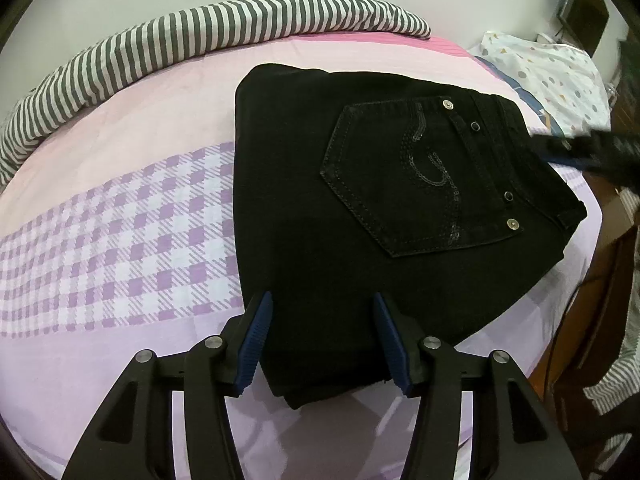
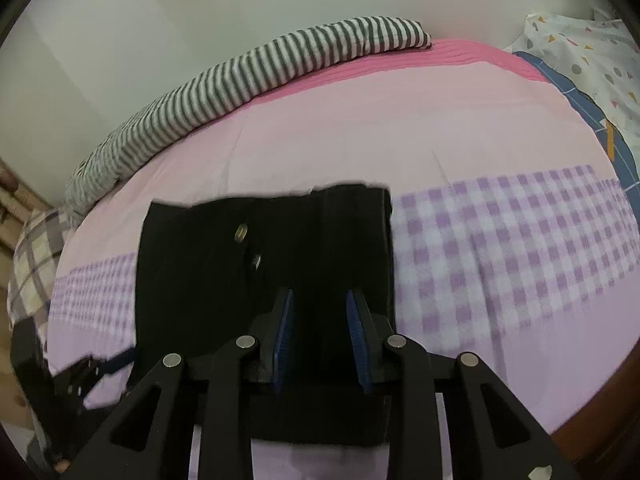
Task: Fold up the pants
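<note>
A: Pants point(image 1: 360, 200) — black, folded into a compact stack, lying flat on the bed point(image 1: 120, 220), pocket side up. Probably near done.

B: Left tongs point(image 1: 324, 340)?

A: Released, straddling the near edge, pads clear of the cloth. Likely parked there to square the fold.

B: Right tongs point(image 2: 320, 336)?

A: Parted too, hovering over the waistband end, gripping nothing. Striped blanket point(image 1: 180, 36) bunched well apart.

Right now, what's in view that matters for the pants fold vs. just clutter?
Job:
black pants, folded on the bed
left tongs, open over the pants
right tongs, open over the pants

Lying about:
striped blanket
patterned pillow
pink checked bedsheet
</note>
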